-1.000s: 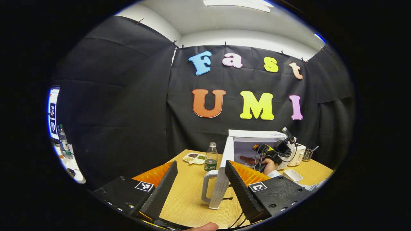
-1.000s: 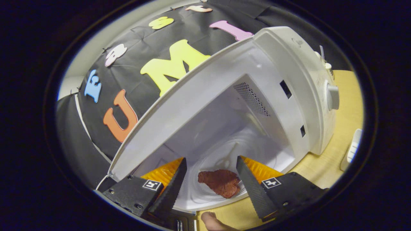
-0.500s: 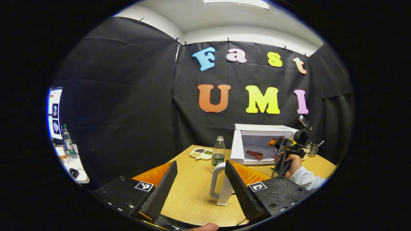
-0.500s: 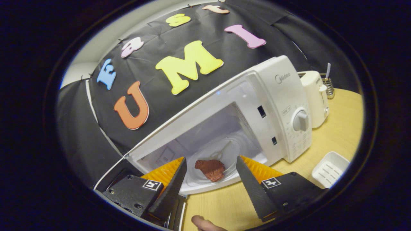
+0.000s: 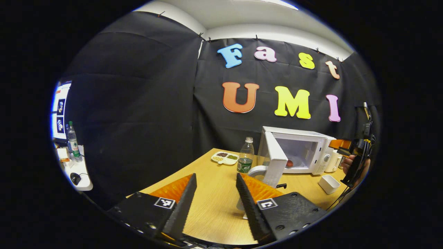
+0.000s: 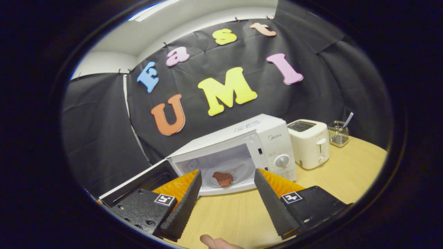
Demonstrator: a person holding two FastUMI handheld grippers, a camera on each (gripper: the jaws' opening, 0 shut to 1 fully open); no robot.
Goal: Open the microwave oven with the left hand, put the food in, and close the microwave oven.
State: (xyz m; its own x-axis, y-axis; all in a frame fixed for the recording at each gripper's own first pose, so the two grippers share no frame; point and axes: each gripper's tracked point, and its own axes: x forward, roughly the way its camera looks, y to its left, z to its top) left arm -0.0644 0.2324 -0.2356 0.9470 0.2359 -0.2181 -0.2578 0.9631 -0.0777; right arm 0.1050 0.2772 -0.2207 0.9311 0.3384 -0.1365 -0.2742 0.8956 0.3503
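The white microwave [image 5: 304, 147] stands at the back of the table with its door [image 5: 276, 159] swung open and its curved handle [image 5: 254, 171] toward me. A reddish-brown piece of food [image 6: 223, 178] lies on the glass plate inside the microwave [image 6: 273, 145]; it also peeks past the door as the red food [image 5: 289, 163]. My left gripper [image 5: 216, 175] is open and empty, well back from the door. My right gripper [image 6: 227, 171] is open and empty, out in front of the cavity over the table. A hand holds the right gripper [image 5: 341, 144] at the far right.
A clear bottle [image 5: 245, 159] and a divided snack dish [image 5: 225, 158] sit left of the microwave. A small white tray [image 5: 328, 183] lies in front of it. A white toaster [image 6: 308, 143] and a wire utensil holder [image 6: 338, 133] stand to its right on the wooden table [image 6: 346, 173].
My right gripper has pulled back out of the microwave, leaving the food on the plate. My left gripper has also drawn away from the door, which now looks farther off.
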